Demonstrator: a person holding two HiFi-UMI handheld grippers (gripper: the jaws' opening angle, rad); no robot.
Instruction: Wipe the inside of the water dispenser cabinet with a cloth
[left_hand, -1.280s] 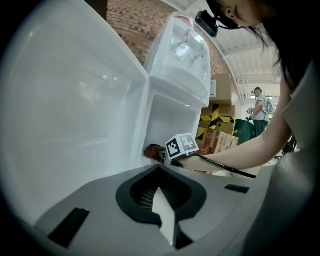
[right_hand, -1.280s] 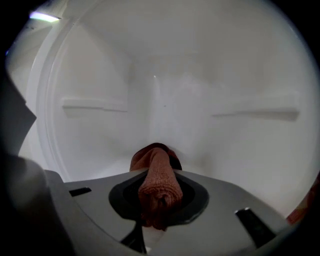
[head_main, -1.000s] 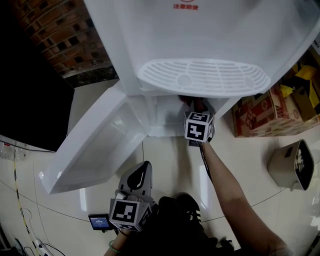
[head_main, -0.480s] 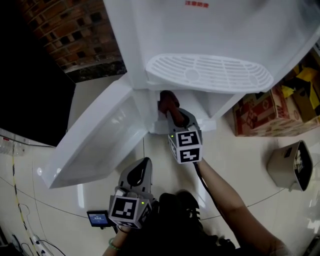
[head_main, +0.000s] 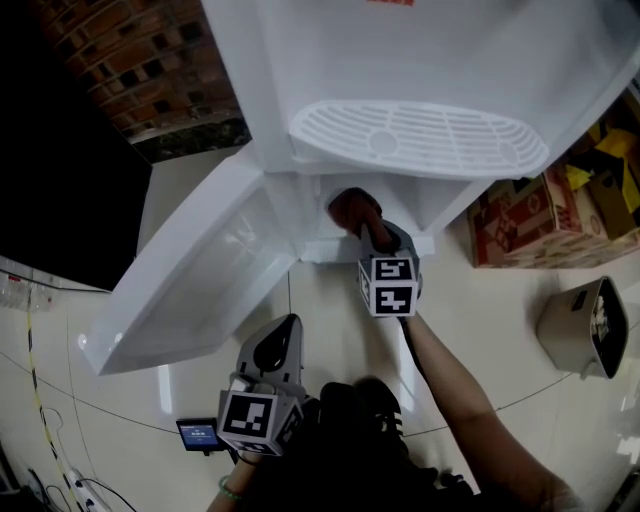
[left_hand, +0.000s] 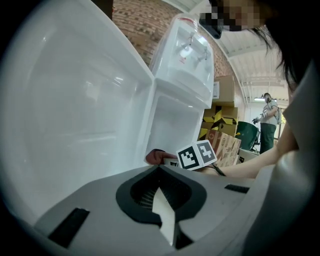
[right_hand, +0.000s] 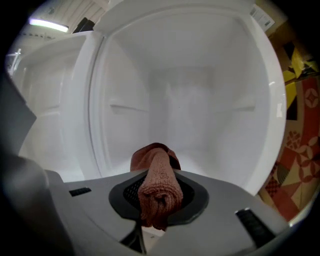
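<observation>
The right gripper (head_main: 366, 228) was clamped on the soft, floppy cloth (right_hand: 157, 185) at the cabinet (right_hand: 200, 100) mouth (best pinched mid-bunch), while the left gripper (left_hand: 160, 170) hung nearer, jaws together, empty.

Nubby terry cloth (right_hand: 158, 185) — glossy plastic cabinet (right_hand: 200, 100)

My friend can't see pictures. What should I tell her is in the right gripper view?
The right claw is shut on a rolled reddish-brown towelling cloth, aimed into the open, white plastic water dispenser cabinet. The cabinet's white door stands open at the left, and a red patterned cardboard box shows at the right edge.
</observation>
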